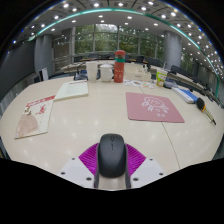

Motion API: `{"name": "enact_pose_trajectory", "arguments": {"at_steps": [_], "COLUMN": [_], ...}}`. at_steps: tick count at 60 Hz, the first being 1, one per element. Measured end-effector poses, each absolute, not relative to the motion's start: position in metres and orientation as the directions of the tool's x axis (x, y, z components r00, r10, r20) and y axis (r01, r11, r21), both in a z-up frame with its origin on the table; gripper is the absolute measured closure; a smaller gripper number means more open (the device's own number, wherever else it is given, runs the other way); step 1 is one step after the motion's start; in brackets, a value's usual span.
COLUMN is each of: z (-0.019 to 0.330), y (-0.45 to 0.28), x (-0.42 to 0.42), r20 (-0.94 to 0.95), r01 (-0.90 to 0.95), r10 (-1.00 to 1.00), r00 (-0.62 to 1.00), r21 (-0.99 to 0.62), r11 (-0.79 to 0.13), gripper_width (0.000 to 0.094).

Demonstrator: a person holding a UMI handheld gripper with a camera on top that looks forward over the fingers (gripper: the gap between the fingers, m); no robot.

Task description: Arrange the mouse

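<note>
Between claw (112, 160) pads, black mouse (112, 151)

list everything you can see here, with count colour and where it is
mouse: 1, black, between the fingers, pads at both its sides
table: 1, pale cream, under everything
mouse pad: 1, pink with a light pattern, on the table beyond the mouse, to the right
printed sheet: 1, white with red picture, on the table, far left
papers: 1 stack, white, beyond the printed sheet
container: 1, orange-red, upright at the far side of the table
items at far right: several, blue and white, too small to name
gripper: 1, white fingers with magenta pads, jaws closed on the mouse
</note>
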State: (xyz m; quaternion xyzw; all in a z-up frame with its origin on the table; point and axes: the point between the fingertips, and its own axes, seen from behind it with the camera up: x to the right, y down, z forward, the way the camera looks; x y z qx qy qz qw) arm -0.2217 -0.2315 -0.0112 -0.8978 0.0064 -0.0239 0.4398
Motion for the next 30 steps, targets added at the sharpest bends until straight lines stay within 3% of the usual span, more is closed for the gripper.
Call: {"name": "enact_pose_trajectory", "arguments": {"at_steps": [8, 21, 25, 30], "z": [0.006, 0.140, 0.163, 0.165], "y": [-0.226, -0.164, -0.135, -0.098], "x": [-0.215, -0.168, -0.139, -0.103], "r20": [0.039, -0.005, -0.014, -0.009], "r01": [0.014, -0.026, -0.038, -0.041], "r10": [-0.028, -0.048, -0.063, -0.082], "r00": [0.999, 0.999, 0.998, 0.997], "r21": [-0.788, -0.898, -0.914, -0.919], "r11": [-0.616, -0.439, -0.403, -0.392], "gripper_width": [0.0608, 0.0609, 0.0610, 0.0611]}}
